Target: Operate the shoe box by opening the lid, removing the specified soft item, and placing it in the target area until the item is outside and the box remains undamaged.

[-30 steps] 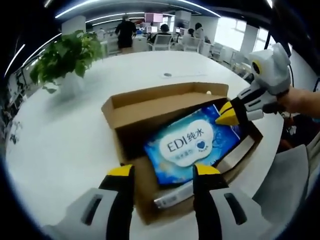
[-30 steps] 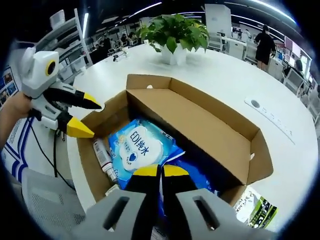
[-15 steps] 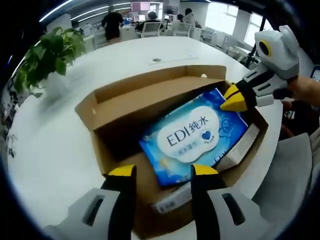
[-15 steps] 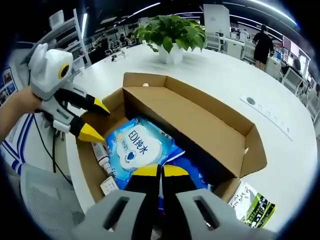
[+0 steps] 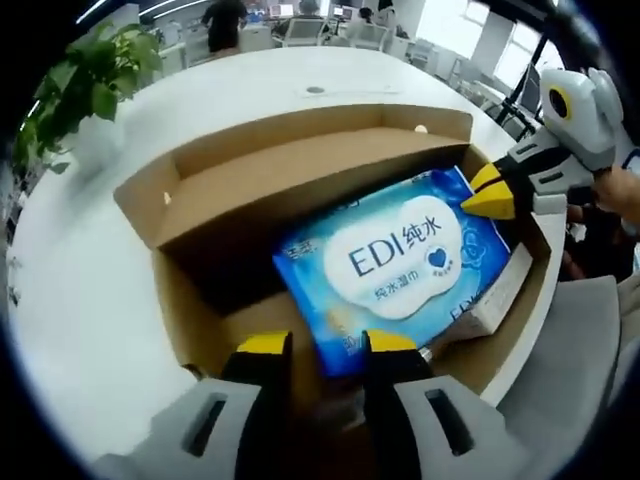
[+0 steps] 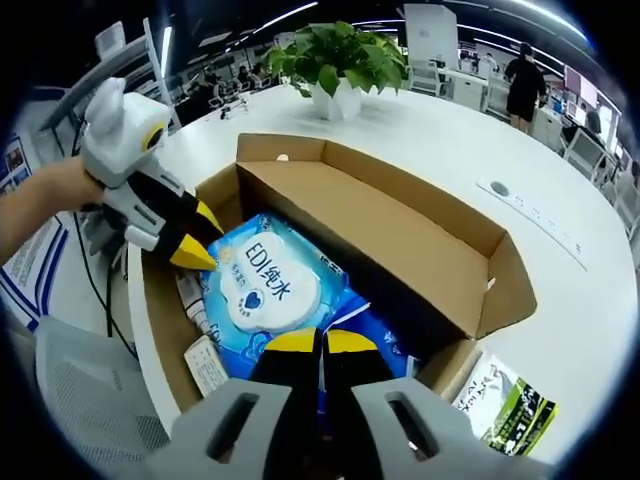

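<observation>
Two grippers are working inside the open shoe box (image 5: 200, 190), and the blue wipes pack (image 5: 400, 270) lies flat on its floor, in front of the raised lid.

At the box's left end, the left gripper (image 5: 318, 345) has its jaws a little apart, straddling the near edge of the pack; it should close squarely on that edge, not on the cardboard wall beside it.

At the box's right end, the right gripper (image 6: 320, 342) is clamped on the pack's corner with its jaws together.

I'd lift both ends evenly and slowly, so the soft pack doesn't sag or drag against the box's front wall, and clear the small carton (image 6: 205, 365) and tube (image 6: 192, 300) lying beside it.
</observation>
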